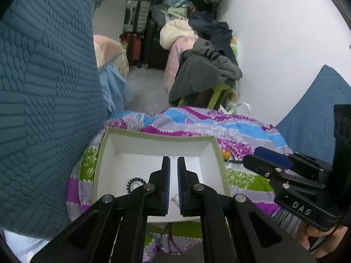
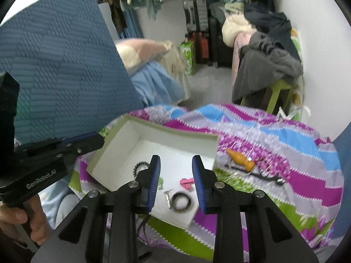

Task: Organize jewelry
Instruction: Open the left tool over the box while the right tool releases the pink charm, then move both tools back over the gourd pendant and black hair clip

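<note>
Hovering over the shallow white cardboard box (image 2: 122,144) on the bright striped bedspread (image 2: 285,153), your right claw (image 2: 176,182) is released and empty, with the black ring bracelet (image 2: 182,200), pink clip (image 2: 186,183) and small silver piece (image 2: 167,197) lying below it inside the box. Your left claw (image 1: 173,186) is clenched on nothing. Next, go for the orange cone-shaped trinket (image 2: 241,161) and the black cord (image 2: 263,176) outside the box: come down from above and grip the cone's thick end so it won't slip.
</note>
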`<state>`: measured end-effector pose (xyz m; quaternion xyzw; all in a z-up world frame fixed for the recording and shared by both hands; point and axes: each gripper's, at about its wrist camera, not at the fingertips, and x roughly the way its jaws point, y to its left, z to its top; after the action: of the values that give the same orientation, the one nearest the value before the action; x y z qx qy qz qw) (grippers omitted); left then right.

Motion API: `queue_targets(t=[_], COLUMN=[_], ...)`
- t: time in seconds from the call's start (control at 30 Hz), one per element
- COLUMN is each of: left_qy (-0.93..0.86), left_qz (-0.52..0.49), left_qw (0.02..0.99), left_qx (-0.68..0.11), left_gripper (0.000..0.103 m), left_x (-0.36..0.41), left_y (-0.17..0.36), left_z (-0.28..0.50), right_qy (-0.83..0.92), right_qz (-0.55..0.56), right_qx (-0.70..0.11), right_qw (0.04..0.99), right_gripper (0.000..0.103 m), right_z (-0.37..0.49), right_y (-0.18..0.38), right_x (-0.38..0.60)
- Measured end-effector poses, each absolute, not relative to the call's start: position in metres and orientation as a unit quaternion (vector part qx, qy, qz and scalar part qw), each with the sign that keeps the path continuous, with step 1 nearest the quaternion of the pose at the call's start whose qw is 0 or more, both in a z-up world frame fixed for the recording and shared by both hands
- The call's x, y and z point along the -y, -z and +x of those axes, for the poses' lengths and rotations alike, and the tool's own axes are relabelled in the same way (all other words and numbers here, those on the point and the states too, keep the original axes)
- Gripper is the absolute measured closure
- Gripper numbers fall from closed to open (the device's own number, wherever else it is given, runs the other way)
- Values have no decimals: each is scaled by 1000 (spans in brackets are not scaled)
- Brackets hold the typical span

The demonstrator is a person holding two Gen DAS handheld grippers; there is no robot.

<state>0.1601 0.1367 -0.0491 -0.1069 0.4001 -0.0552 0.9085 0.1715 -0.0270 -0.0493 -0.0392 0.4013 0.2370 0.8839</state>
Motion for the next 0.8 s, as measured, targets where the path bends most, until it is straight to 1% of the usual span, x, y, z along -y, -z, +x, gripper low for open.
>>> queue_targets(t=[0.1, 0.13, 0.17, 0.2, 0.23, 0.27, 0.4, 0.47, 0.5, 0.63, 0.8], left_qy=[56, 53, 50, 48, 46, 44, 49, 46, 44, 42, 43], left_qz=[-108, -104, -100, -97, -94, -91, -85, -86, -86, -88, -98], left_qw=[913, 916, 919, 923, 928, 931, 936, 938, 939, 941, 936], left_qx=[-389, -385, -378, -370, -358, -350, -338, -333, -330, -325, -334], left_gripper=[96, 86, 65, 53, 38, 33, 32, 24, 23, 22, 22], left_x=[-127, -122, -118, -112, -107, -102, -81, -73, -69, -51, -34], left_y=[38, 34, 30, 25, 20, 16, 4, 1, 0, -1, 10], left_z=[158, 156, 155, 152, 150, 148, 145, 144, 142, 141, 143], right_qy=[-236, -236, -235, -233, -231, -228, -221, -213, -209, -196, -170], right_qz=[-36, -36, -38, -40, -42, -44, -45, -46, -45, -34, -28], right_qx=[-383, -378, -371, -365, -360, -355, -343, -335, -331, -322, -308], right_qw=[893, 895, 898, 901, 903, 905, 912, 917, 919, 926, 936], right_gripper=[75, 75, 75, 75, 75, 75, 75, 74, 74, 73, 69], right_z=[168, 168, 166, 165, 163, 162, 159, 157, 156, 152, 143], right_y=[35, 32, 27, 23, 20, 18, 11, 9, 8, 8, 11], right_x=[42, 46, 51, 56, 60, 65, 86, 98, 105, 128, 163])
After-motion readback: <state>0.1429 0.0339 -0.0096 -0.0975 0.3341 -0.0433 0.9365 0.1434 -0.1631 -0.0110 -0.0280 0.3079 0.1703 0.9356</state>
